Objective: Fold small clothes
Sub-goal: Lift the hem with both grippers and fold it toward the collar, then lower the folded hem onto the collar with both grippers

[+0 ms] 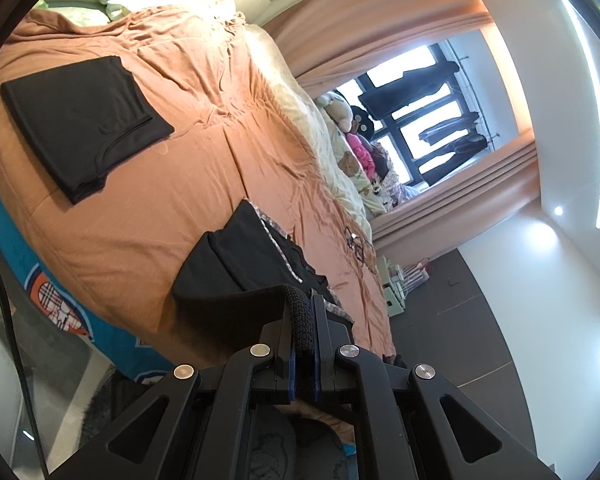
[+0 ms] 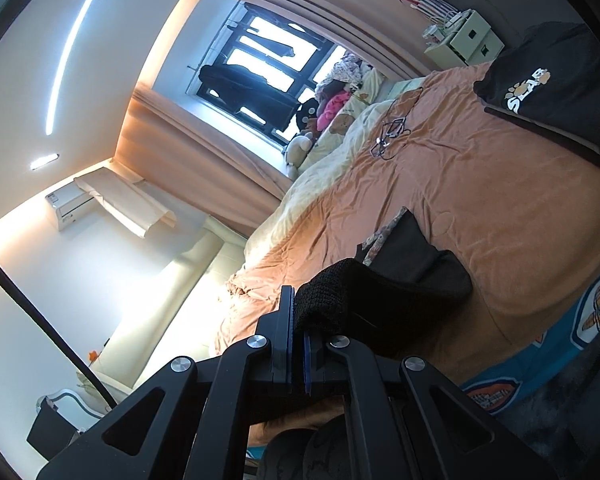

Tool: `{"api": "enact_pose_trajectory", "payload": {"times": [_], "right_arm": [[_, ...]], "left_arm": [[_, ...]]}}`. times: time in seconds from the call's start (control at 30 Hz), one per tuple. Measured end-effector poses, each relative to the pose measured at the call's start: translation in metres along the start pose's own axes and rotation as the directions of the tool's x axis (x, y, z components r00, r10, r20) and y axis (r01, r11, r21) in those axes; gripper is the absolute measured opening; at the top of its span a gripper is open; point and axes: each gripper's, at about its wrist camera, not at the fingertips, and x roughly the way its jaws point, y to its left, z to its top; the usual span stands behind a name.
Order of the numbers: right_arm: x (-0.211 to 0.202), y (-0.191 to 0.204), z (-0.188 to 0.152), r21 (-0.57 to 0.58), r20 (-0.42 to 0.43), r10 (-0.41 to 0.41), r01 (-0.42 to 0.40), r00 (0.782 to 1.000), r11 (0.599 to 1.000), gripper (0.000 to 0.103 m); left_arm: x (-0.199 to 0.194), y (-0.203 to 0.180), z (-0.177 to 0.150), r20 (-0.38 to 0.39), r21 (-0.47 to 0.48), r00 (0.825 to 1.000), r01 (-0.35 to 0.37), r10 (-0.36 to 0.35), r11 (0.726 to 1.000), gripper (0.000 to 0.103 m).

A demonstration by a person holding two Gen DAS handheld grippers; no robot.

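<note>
A small black garment with a patterned trim lies at the near edge of the orange bedspread. My left gripper is shut on its black knitted band, which sticks up between the pads. In the right wrist view the same garment stretches over the bedspread, and my right gripper is shut on the other end of the knitted band. The band hides the right gripper's far finger. The cloth hangs between both grippers just above the bed edge.
A folded black garment lies further up the bed. Another folded black piece with a white logo lies at the far corner. A tangled cable, a cream duvet and stuffed toys line the window side. A teal patterned sheet hangs below the bedspread.
</note>
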Motion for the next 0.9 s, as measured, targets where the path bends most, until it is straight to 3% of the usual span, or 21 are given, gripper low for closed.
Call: {"api": "enact_pose_trajectory", "payload": {"times": [0.37,0.9], "right_arm": [[0.075,-0.004,0.029,0.019,-0.031,-0.042,0.042,0.999,0.999,0.000],[0.173,0.000,0.070,0.012,-0.093,-0.138,0.139,0.986,0.990,0.000]], "left_arm": [[0.080,0.006,0.046,-0.036,-0.022,0.998,-0.059,0.058,0.998,0.005],[0.195,0.032,0.098,-0.124,-0.050,0.976,-0.188,0.180,0.981,0.005]]}}
